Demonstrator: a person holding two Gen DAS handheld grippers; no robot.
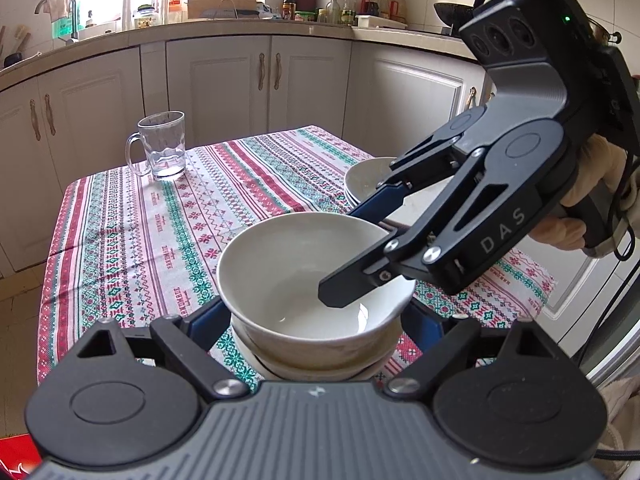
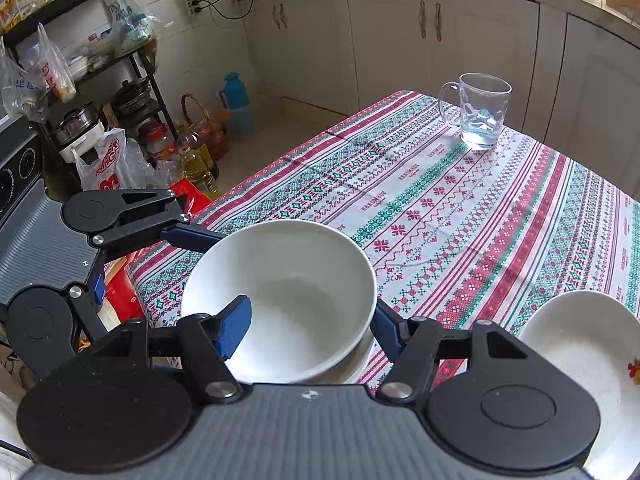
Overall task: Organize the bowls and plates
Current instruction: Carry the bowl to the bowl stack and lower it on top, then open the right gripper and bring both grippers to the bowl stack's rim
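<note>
A white bowl [image 1: 312, 280] sits nested on other white bowls [image 1: 320, 364] on the patterned tablecloth [image 1: 168, 220]; it also shows in the right wrist view [image 2: 288, 296]. My right gripper [image 2: 308, 320] is open, one finger inside the bowl and the other outside its rim; it shows in the left wrist view [image 1: 352, 248]. My left gripper [image 1: 316, 328] is open, its fingers on either side of the bowl stack, one blue finger [image 2: 192, 236] showing at the bowl's far rim. A stack of white plates [image 1: 368, 180] lies beyond; it shows at right [image 2: 580, 344].
A glass mug [image 1: 162, 146] with a little water stands at the table's far corner, also in the right wrist view [image 2: 480, 114]. Kitchen cabinets [image 1: 260, 80] run behind. A shelf rack [image 2: 80, 80], bottles and bags stand on the floor left of the table.
</note>
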